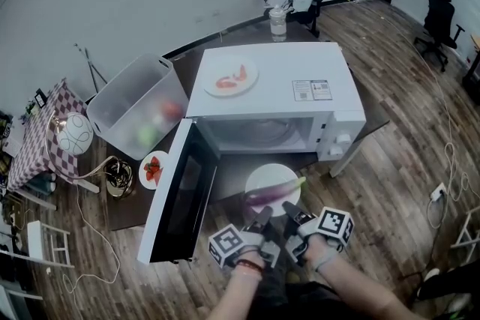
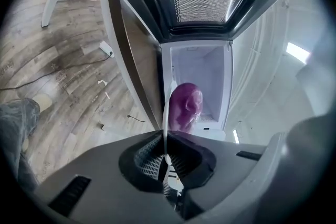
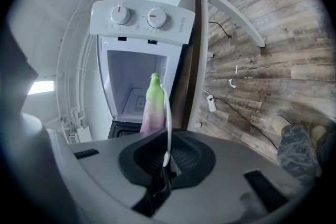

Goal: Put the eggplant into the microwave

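Purple eggplant [image 1: 274, 192] lies across a white plate [image 1: 270, 173] just in front of the open microwave [image 1: 270, 86], not yet inside; your left claw [image 1: 263, 219] and right claw [image 1: 289, 213] reach its near rim. Left gripper view: you're pinching the plate's edge, eggplant beyond. Right gripper view: the same pinch, probably firm, cavity straight ahead; sliding it in remains

Head view looks steeply down; both gripper views closely face the open microwave [image 1: 274, 97].
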`<state>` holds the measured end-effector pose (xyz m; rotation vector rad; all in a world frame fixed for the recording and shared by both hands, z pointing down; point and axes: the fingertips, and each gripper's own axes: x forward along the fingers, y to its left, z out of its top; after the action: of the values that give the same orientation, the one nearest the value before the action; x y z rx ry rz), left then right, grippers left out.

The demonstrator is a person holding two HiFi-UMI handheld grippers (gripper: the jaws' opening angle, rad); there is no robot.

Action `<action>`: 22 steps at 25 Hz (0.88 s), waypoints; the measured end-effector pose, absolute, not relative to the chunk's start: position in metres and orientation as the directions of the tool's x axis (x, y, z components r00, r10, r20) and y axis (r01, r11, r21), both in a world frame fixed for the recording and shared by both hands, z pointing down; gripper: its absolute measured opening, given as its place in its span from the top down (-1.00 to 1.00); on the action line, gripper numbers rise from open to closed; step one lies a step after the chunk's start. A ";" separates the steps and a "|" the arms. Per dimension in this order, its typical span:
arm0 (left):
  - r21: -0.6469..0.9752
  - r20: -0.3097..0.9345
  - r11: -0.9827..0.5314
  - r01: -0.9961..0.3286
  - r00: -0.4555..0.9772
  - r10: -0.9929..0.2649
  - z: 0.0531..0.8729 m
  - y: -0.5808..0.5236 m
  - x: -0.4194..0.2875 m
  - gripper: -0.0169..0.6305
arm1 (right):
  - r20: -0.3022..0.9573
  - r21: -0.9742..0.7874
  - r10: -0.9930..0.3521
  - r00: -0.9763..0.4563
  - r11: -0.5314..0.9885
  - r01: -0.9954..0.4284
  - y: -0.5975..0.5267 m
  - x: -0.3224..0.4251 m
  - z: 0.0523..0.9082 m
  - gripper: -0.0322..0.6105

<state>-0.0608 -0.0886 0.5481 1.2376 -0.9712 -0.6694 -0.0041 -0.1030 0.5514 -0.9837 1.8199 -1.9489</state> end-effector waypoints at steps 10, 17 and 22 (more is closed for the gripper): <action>0.971 0.234 0.228 -0.069 0.466 -0.853 0.550 -0.127 -0.069 0.91 | 0.274 -0.962 -0.643 -0.716 -0.163 -0.221 -0.141 -0.012 0.555 0.86; 0.972 0.229 0.228 -0.061 0.465 -0.855 0.553 -0.154 -0.074 0.91 | 0.274 -0.961 -0.654 -0.706 -0.160 -0.225 -0.167 -0.017 0.557 0.86; 0.974 0.222 0.218 -0.062 0.469 -0.855 0.551 -0.171 -0.077 0.91 | 0.267 -0.963 -0.658 -0.704 -0.147 -0.228 -0.184 -0.020 0.555 0.86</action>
<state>-0.0775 -0.1707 0.5514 1.2405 -0.9471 -0.6812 -0.0205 -0.1842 0.5545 -0.9998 1.8084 -1.9184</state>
